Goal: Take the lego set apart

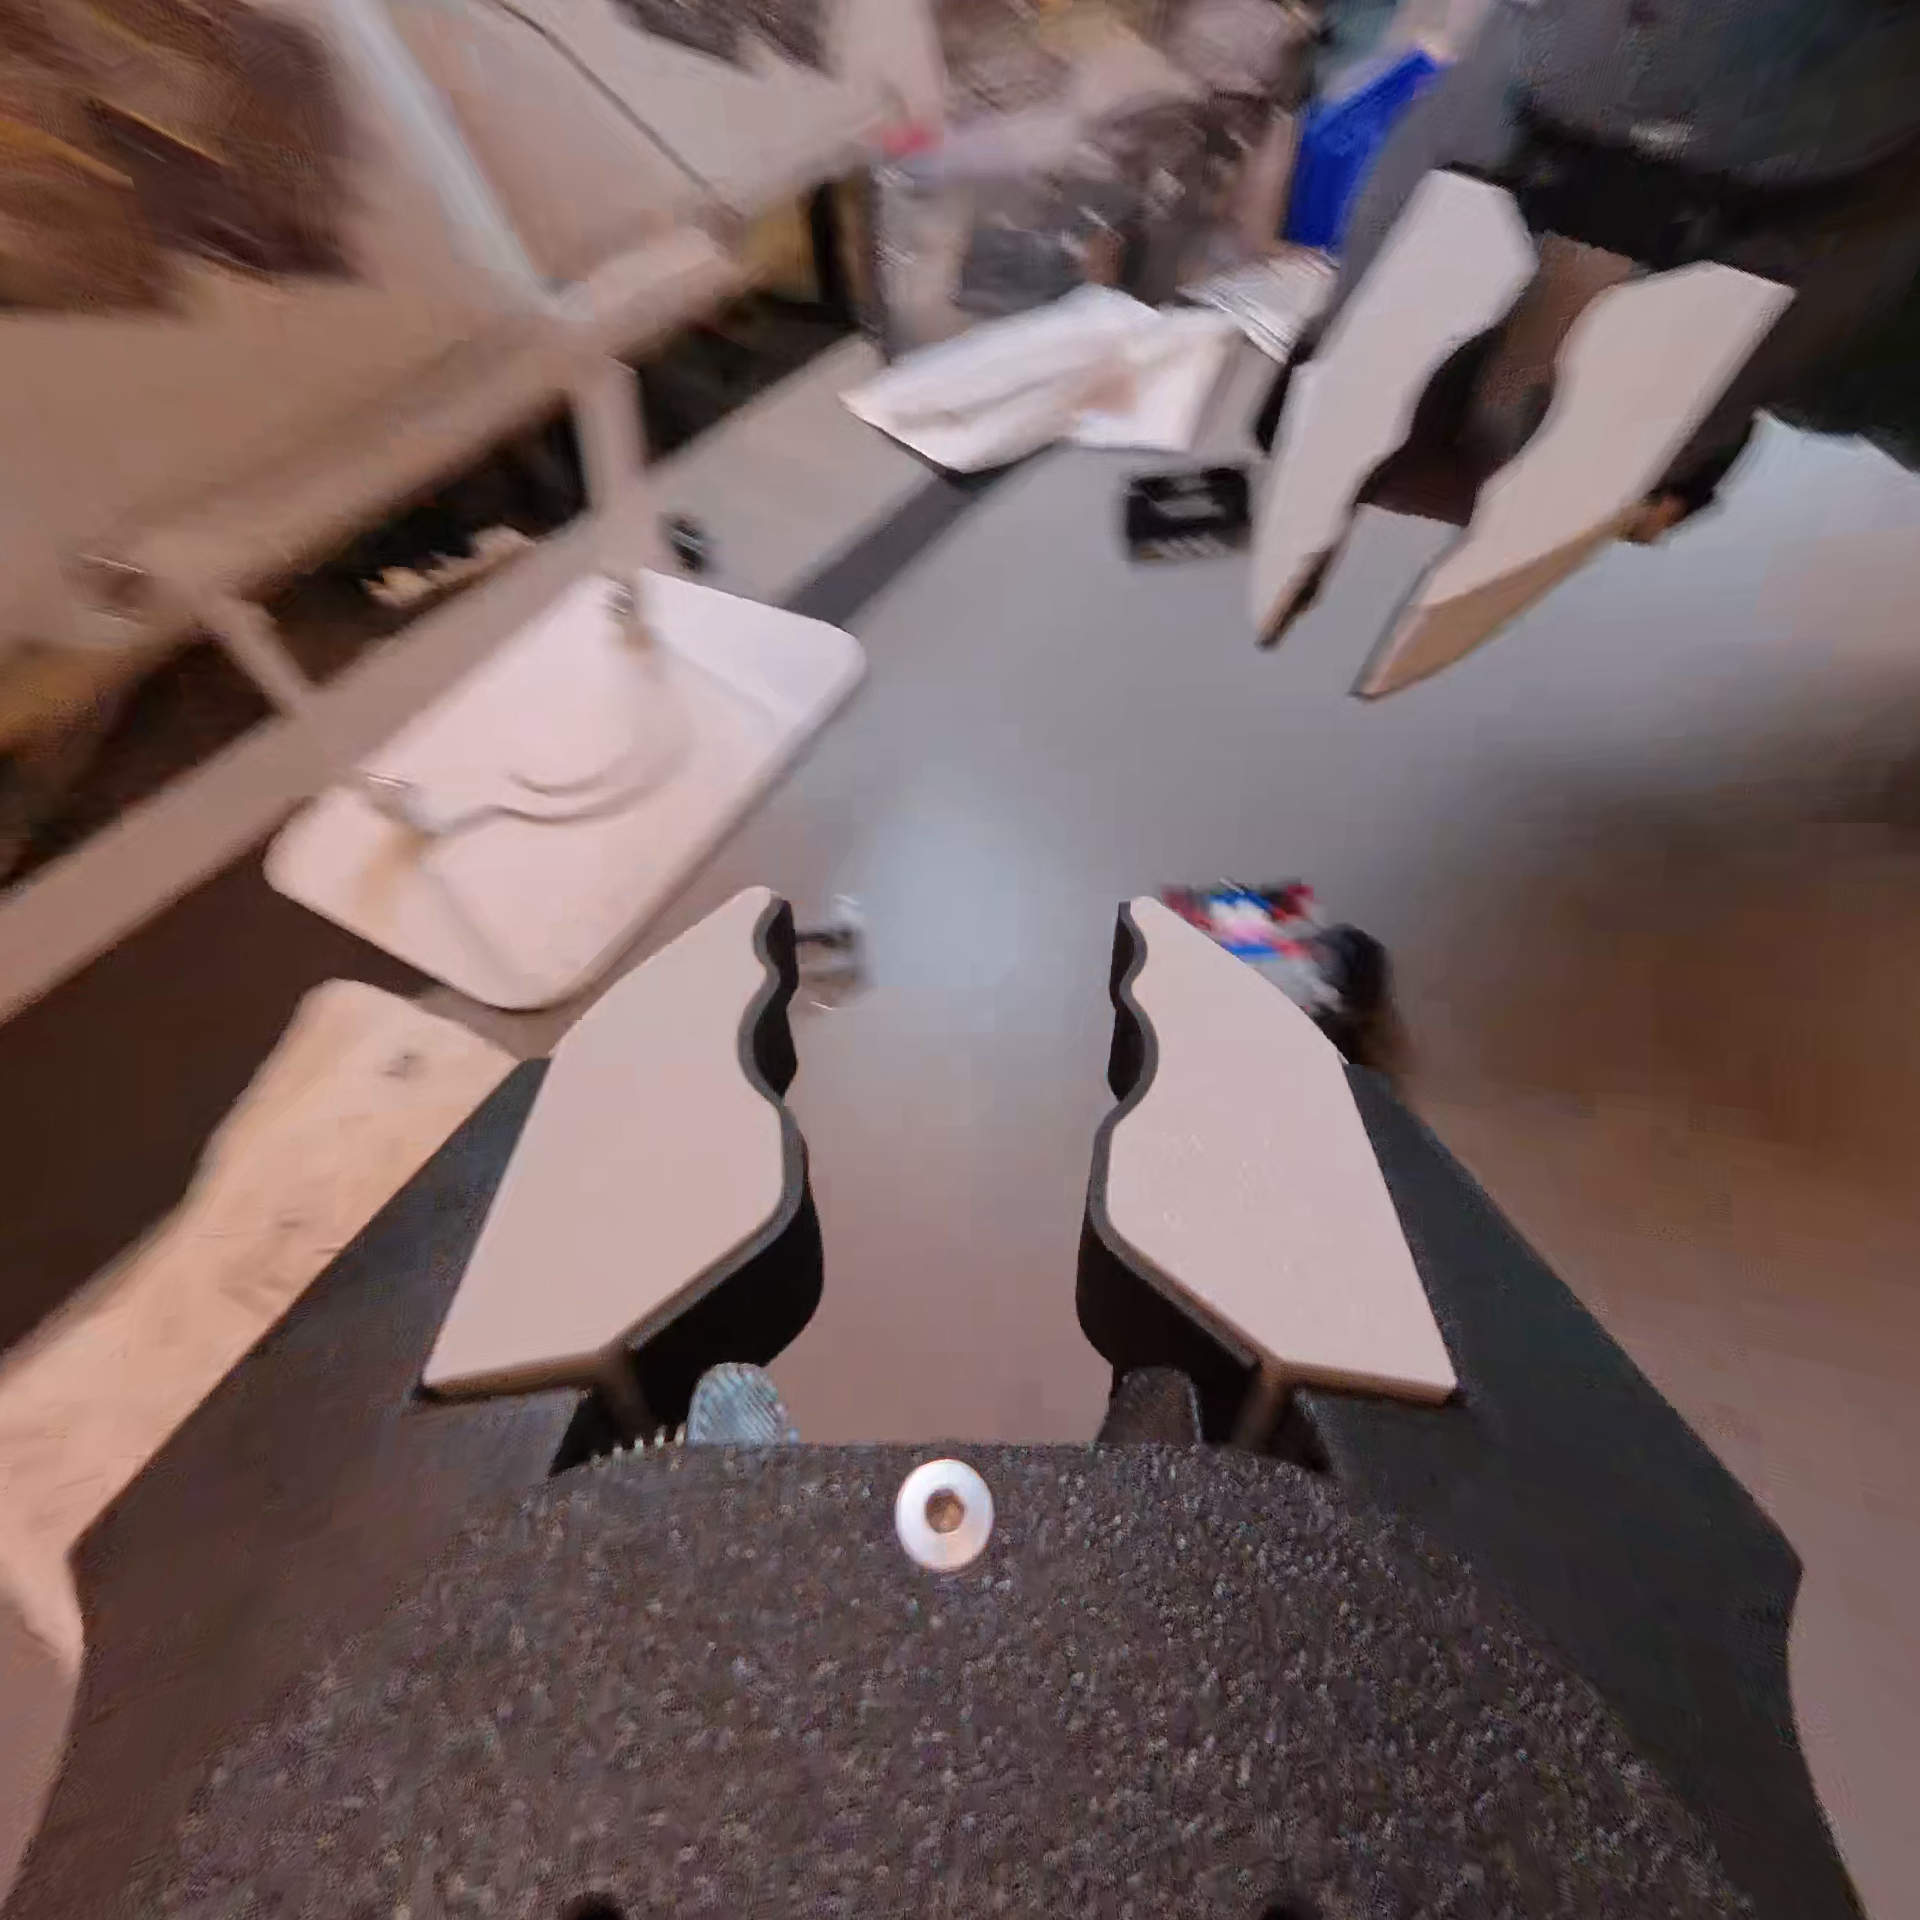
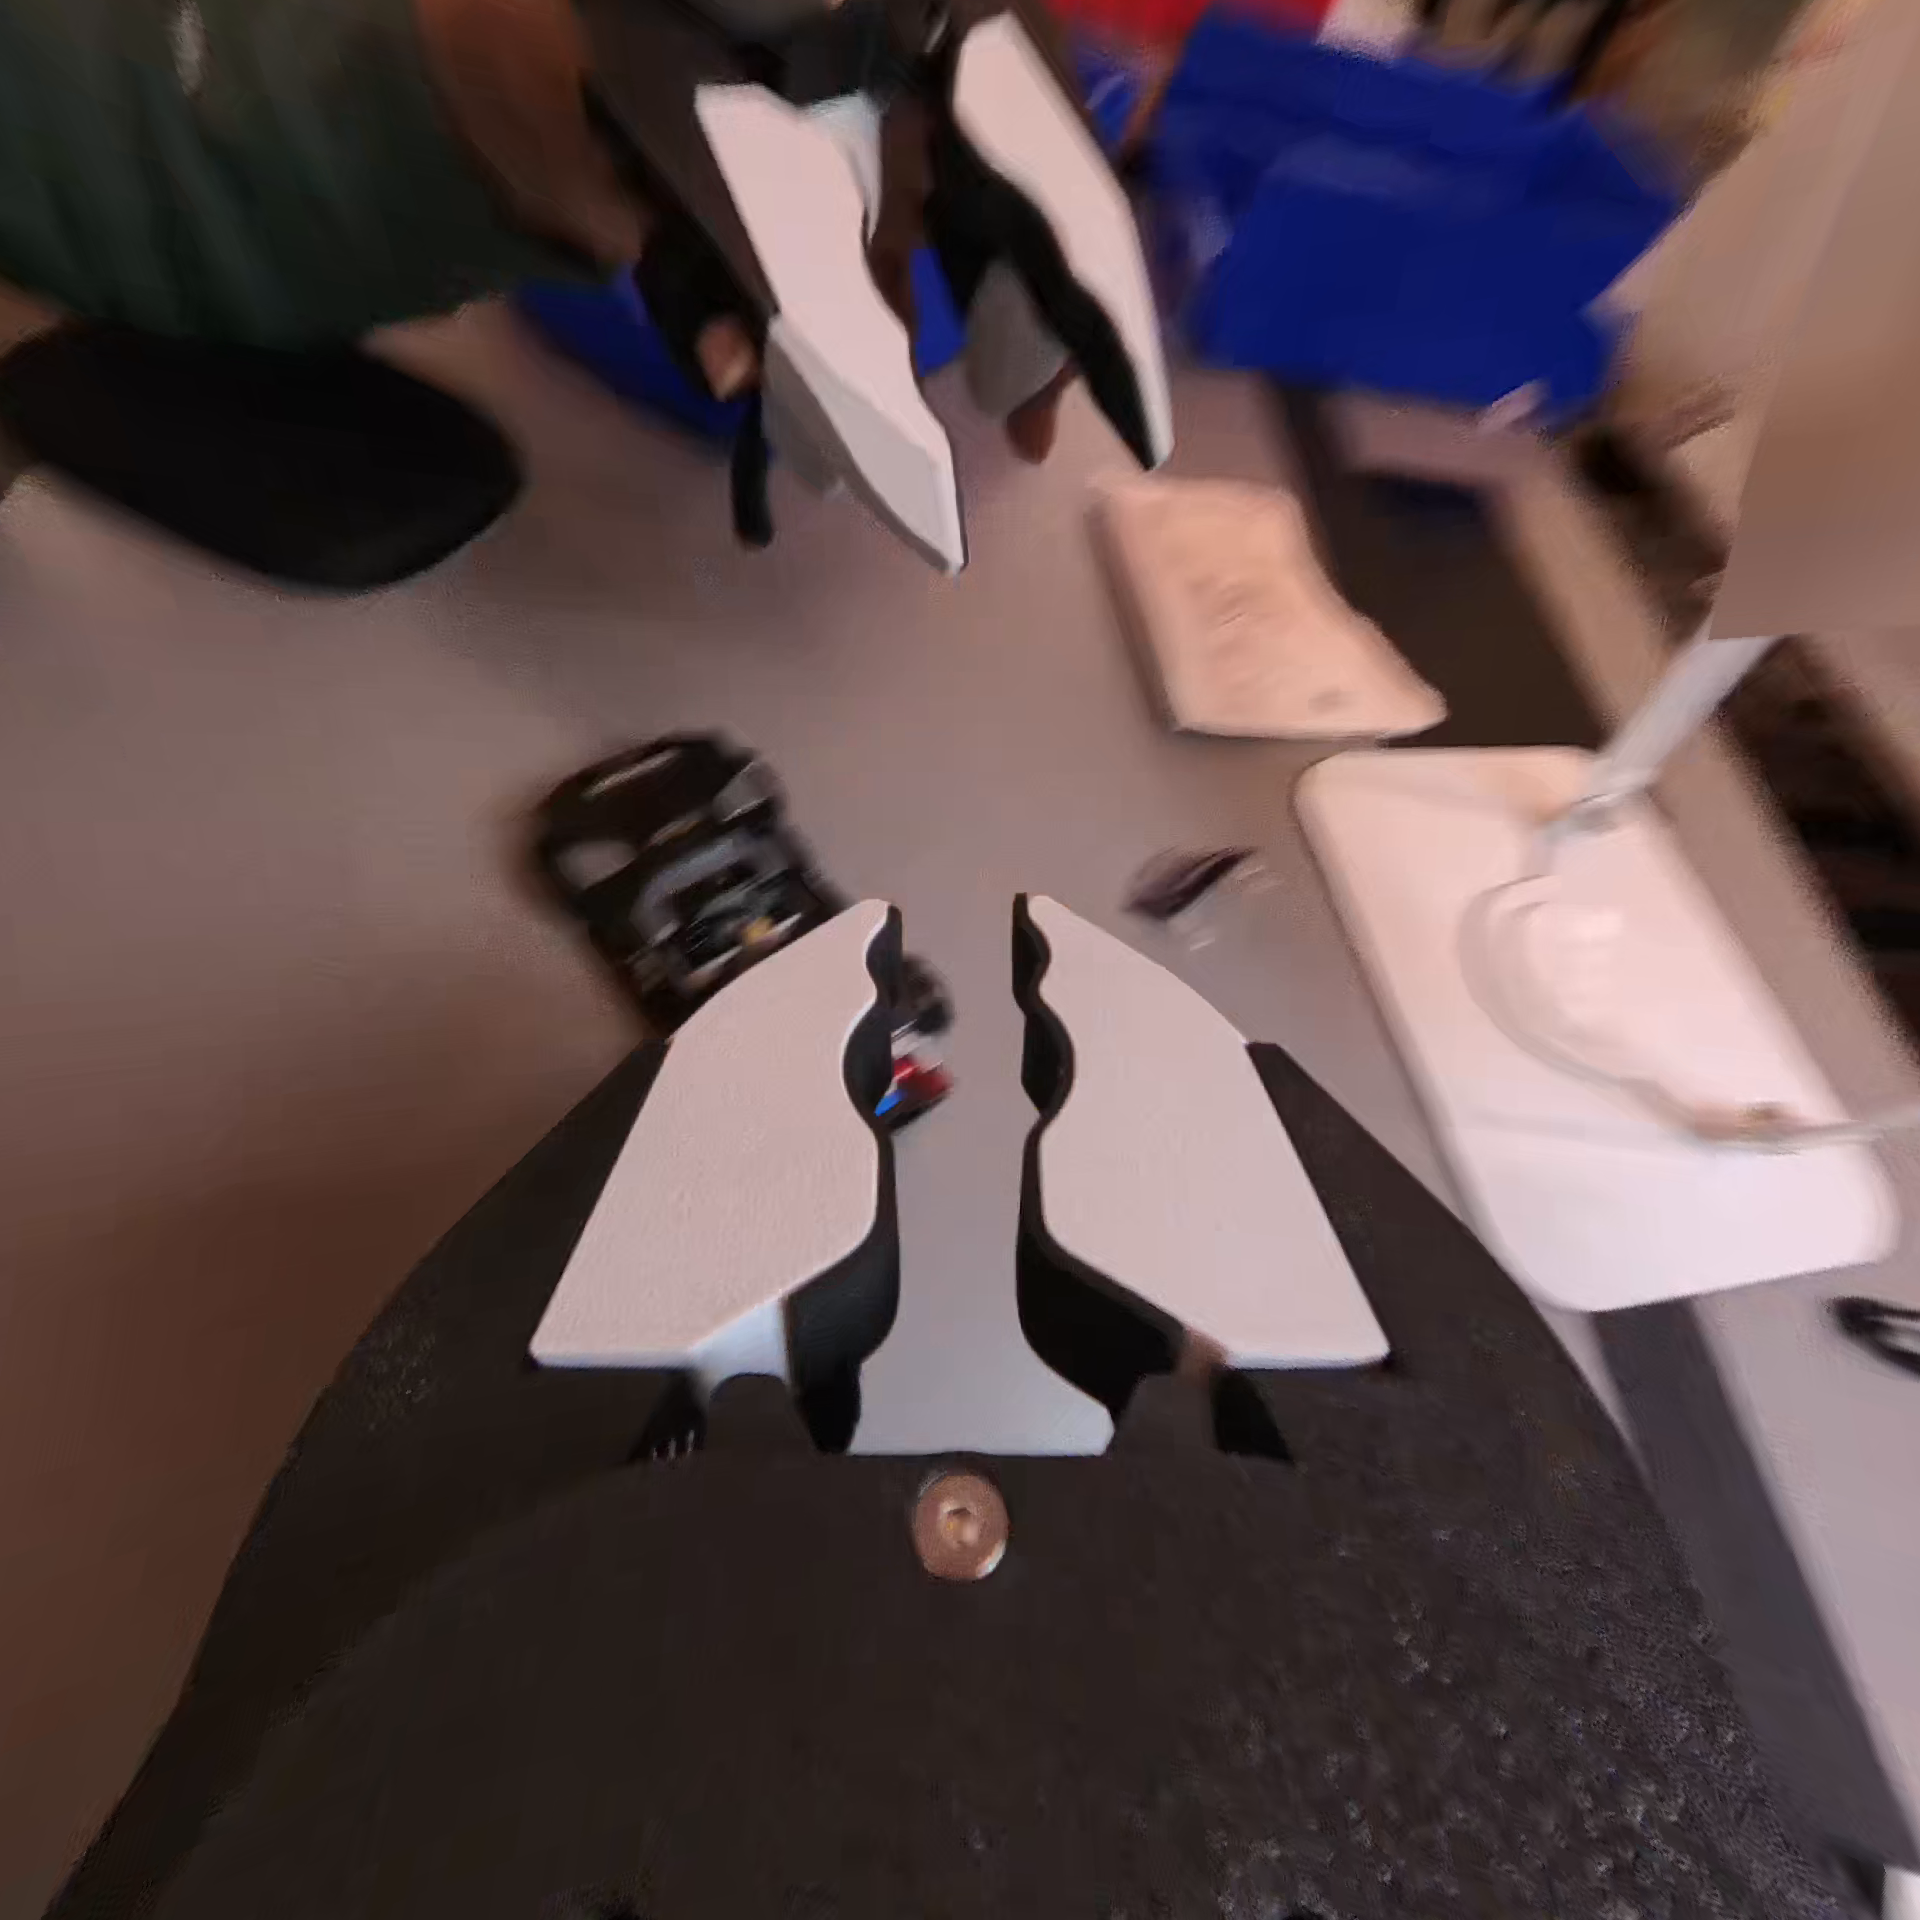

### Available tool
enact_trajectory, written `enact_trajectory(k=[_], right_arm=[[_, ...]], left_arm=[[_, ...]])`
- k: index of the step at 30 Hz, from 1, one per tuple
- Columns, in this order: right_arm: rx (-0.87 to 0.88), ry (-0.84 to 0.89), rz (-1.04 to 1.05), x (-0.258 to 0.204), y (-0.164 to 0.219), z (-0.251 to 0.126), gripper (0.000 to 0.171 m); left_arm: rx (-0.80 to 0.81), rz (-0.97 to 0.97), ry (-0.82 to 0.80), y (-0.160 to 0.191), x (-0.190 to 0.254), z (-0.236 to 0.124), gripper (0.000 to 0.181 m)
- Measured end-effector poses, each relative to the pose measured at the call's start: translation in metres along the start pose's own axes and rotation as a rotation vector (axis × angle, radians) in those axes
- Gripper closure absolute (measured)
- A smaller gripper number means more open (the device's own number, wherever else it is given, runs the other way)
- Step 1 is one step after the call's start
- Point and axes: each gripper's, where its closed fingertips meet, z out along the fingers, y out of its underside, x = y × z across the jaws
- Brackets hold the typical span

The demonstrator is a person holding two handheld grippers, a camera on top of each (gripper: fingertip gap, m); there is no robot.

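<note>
The pale grey tabletop (image 1: 1039, 727) carries a white rounded plastic tray (image 2: 1538, 1039). Above it, both tools hang empty — left gripper (image 1: 951, 914) spread wide, right gripper (image 2: 954, 909) parted narrowly. The small red-blue-black lego model (image 1: 1273, 935) lies just beyond the left fingertips.

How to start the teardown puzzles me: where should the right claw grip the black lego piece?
Probably its two long sides, from above: the black lego piece lies flat and elongated, its flanks free. The right claw looks too narrowly open; blur hides finer detail.
</note>
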Motion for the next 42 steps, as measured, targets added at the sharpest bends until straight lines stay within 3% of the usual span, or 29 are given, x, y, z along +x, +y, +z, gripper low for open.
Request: enact_trajectory(k=[3,9,15,31,42], right_arm=[[-0.155,-0.120,-0.010,-0.035,0.035,0.015,0.152],[-0.336,-0.234,-0.102,-0.052,0.055,0.040,0.152],[-0.449,-0.299,-0.151,-0.052,0.070,0.047,0.161],[-0.225,-0.407,0.215,-0.052,0.067,0.048,0.163],[-0.133,-0.328,0.164,-0.023,0.031,0.035,0.163]], left_arm=[[-0.136,0.046,0.125,0.040,0.062,0.011,0.113],[-0.421,0.134,0.142,0.083,0.094,0.043,0.082],[-0.513,0.135,0.186,0.091,0.102,0.058,0.093],[-0.490,0.133,0.245,0.091,0.103,0.055,0.094],[-0.481,0.126,0.264,0.091,0.104,0.054,0.095]])
